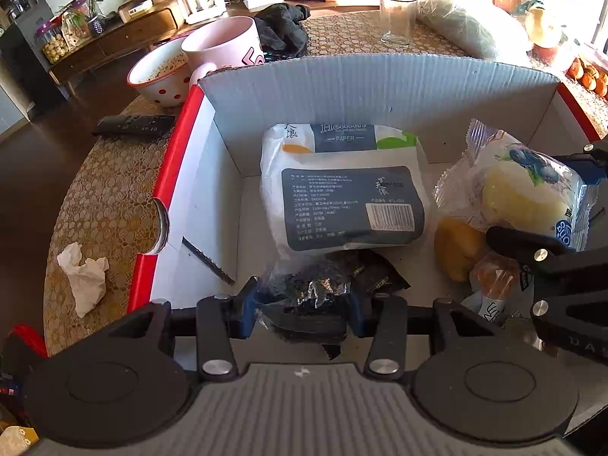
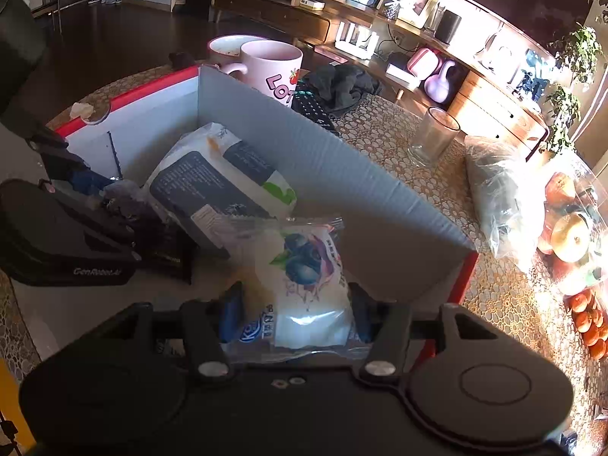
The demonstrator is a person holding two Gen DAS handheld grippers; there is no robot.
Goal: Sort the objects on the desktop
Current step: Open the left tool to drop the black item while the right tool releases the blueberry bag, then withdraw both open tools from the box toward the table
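1. A blueberry-printed snack packet (image 2: 304, 285) sits between the fingers of the right gripper (image 2: 294, 313); both blue pads press its sides, so the fingers are part-closed on it. It is held over the right side of the open cardboard box (image 1: 380, 91).
2. A dark crinkled foil packet (image 1: 307, 296) is clamped between the fingers of the left gripper (image 1: 302, 309), which are likewise part-closed on it, low over the near edge of the box floor.
3. Inside the box, a white tissue pack (image 1: 342, 190) with a dark label and barcode lies in the middle, leaning toward the back wall.
4. Under the blueberry packet, at the right of the box, lie a yellowish bun-like item (image 1: 458, 249) and another clear-wrapped snack (image 1: 494, 277).
5. Outside the box on the table (image 1: 102, 174): a crumpled white tissue (image 1: 85, 275) to the left, a dark remote (image 1: 133, 125) beyond it, then a red-dotted bowl (image 1: 159, 76) and a pink mug (image 1: 224, 45) touching each other at the box's far left corner.
6. Farther back stand a black cloth (image 1: 283, 30) and an empty clear glass (image 1: 397, 19).
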